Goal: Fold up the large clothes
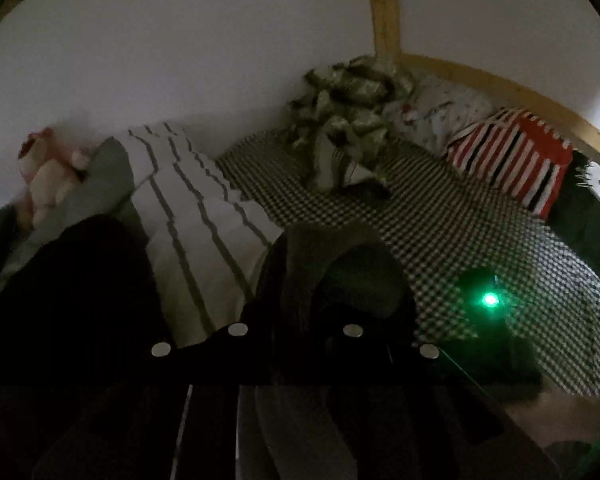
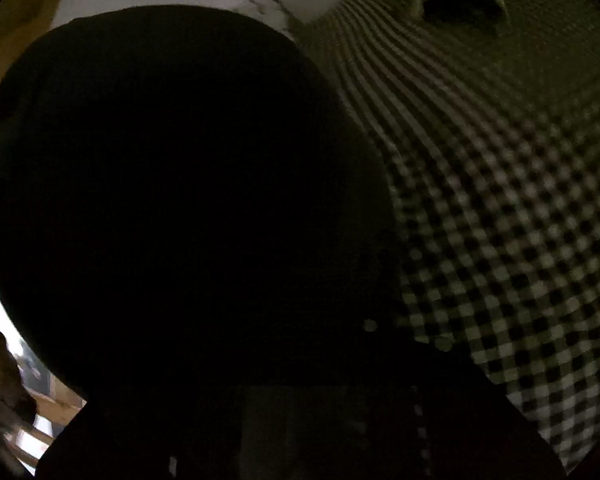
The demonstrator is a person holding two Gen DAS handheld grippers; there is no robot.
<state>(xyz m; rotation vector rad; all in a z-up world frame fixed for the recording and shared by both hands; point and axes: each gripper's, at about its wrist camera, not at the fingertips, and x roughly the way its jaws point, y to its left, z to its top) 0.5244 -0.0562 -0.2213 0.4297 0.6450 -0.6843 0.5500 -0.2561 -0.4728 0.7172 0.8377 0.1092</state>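
Black cloth fills the space at both sets of jaws. Left gripper (image 1: 292, 300): a fold of the dark garment (image 1: 80, 292) bunches up between the fingers, olive-grey lining showing; the jaws look pinched on it, though the dimness leaves the contact itself uncertain. Right gripper (image 2: 260, 360): cloth hangs directly over the lens, fingers lost in shadow; cannot tell whether it is clenched or released.

Step in hand, as judged: a lift-and-carry of one garment edge, both tools raised above the bed, likely mid-fold. Next move calls for bringing the held edge over and down, keeping the two corners level, then smoothing flat.

Garment position: draped from the jaws downward and toward the lens in both views, above the checked bedsheet (image 1: 460, 232), not spread on it.

Outward: striped white duvet (image 1: 196, 208) just left of the left tool; a green-patterned bundle (image 1: 344, 120) farther up the bed; red-striped pillow (image 1: 512, 160) near the wooden frame (image 1: 384, 12); plush toy (image 1: 48, 176) against the wall.
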